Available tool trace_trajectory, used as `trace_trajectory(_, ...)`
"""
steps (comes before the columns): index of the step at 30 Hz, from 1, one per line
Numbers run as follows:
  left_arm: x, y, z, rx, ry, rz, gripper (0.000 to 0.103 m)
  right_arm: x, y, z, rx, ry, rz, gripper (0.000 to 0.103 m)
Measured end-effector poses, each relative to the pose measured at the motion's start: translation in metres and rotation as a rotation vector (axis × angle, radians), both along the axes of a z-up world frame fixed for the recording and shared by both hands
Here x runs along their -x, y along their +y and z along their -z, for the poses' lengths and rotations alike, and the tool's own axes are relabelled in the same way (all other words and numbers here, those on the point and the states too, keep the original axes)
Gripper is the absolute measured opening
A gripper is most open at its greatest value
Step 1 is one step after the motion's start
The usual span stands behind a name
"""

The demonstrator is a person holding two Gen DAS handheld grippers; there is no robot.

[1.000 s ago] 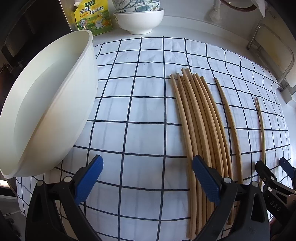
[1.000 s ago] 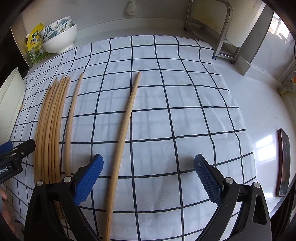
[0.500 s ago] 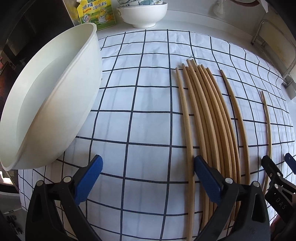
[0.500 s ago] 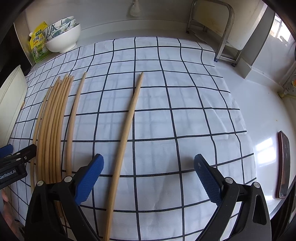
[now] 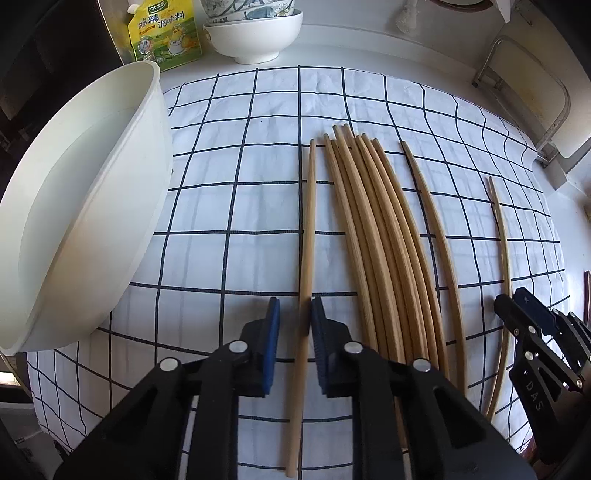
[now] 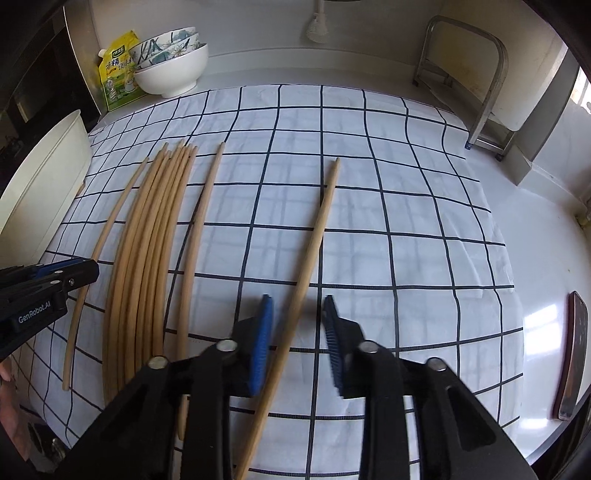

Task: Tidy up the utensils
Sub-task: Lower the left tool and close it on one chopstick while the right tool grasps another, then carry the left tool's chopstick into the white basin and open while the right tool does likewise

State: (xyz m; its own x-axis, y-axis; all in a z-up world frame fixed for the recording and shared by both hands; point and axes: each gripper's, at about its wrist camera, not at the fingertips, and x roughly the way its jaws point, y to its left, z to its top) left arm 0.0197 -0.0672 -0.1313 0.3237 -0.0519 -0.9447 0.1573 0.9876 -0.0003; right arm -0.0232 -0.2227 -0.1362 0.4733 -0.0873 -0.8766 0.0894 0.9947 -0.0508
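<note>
Several long wooden chopsticks lie on a white checked cloth [image 5: 229,206]. A bundle [image 5: 384,258] lies in the middle, also in the right wrist view [image 6: 147,258]. My left gripper [image 5: 295,332] straddles the leftmost single chopstick [image 5: 308,229], jaws narrowed; the right pad touches it, a gap remains at the left pad. My right gripper [image 6: 297,332] straddles the rightmost single chopstick [image 6: 317,236], jaws partly closed with gaps on both sides. Another single chopstick [image 6: 199,229] lies between that one and the bundle.
A large white basin [image 5: 85,229] stands at the left edge of the cloth. White bowls [image 5: 255,33] and a yellow-green pouch [image 5: 162,33] stand at the back. A metal rack [image 6: 476,92] is at the back right. A dark flat object [image 6: 572,354] lies on the counter at right.
Both grippers have narrowed from wide open. The left one shifted right over the leftmost chopstick; the right one now straddles the rightmost chopstick.
</note>
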Motion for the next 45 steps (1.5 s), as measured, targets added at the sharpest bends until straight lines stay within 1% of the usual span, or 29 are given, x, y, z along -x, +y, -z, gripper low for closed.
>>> trace_trajectory(1, -0.001, -0.001, 0.0, 0.002, 0.005, 0.002, 0.008, -0.001, -0.001, 0.0, -0.006, 0.004, 0.001, 0.01)
trace_trajectory(3, -0.003, -0.001, -0.001, 0.006, 0.012, 0.005, 0.007, -0.002, -0.003, -0.001, -0.025, 0.01, 0.002, 0.007)
trace_trajectory(9, -0.014, 0.008, -0.004, 0.046, 0.031, 0.006, 0.007, 0.0, -0.002, -0.006, -0.065, 0.014, 0.008, 0.006)
trace_trajectory(12, -0.015, 0.015, -0.021, 0.063, 0.004, 0.009, 0.007, 0.0, 0.004, -0.022, -0.07, -0.009, -0.004, 0.006)
trace_trajectory(16, -0.016, 0.028, -0.052, 0.08, -0.052, 0.004, 0.007, -0.005, 0.019, -0.053, -0.087, -0.059, -0.039, 0.006)
trace_trajectory(19, -0.015, 0.046, -0.076, 0.094, -0.095, -0.025, 0.007, -0.013, 0.044, -0.078, -0.104, -0.102, -0.096, 0.006)
trace_trajectory(22, -0.017, 0.075, -0.098, 0.097, -0.144, -0.074, 0.007, -0.026, 0.078, -0.099, -0.133, -0.138, -0.167, 0.006)
trace_trajectory(26, -0.021, 0.124, -0.121, 0.084, -0.194, -0.141, 0.007, -0.053, 0.131, -0.113, -0.189, -0.153, -0.267, 0.006)
trace_trajectory(29, -0.03, 0.158, -0.13, 0.073, -0.2, -0.156, 0.007, -0.072, 0.175, -0.116, -0.213, -0.155, -0.344, 0.006)
trace_trajectory(33, -0.046, 0.198, -0.127, 0.04, -0.209, -0.188, 0.007, -0.099, 0.228, -0.11, -0.234, -0.135, -0.403, 0.006)
trace_trajectory(37, -0.069, 0.227, -0.109, 0.04, -0.185, -0.213, 0.007, -0.118, 0.269, -0.096, -0.238, -0.093, -0.43, 0.006)
trace_trajectory(42, -0.092, 0.246, -0.08, 0.049, -0.137, -0.213, 0.007, -0.135, 0.297, -0.07, -0.221, -0.027, -0.427, 0.006)
trace_trajectory(45, -0.1, 0.251, -0.067, 0.049, -0.119, -0.206, 0.007, -0.143, 0.302, -0.056, -0.209, 0.007, -0.408, 0.006)
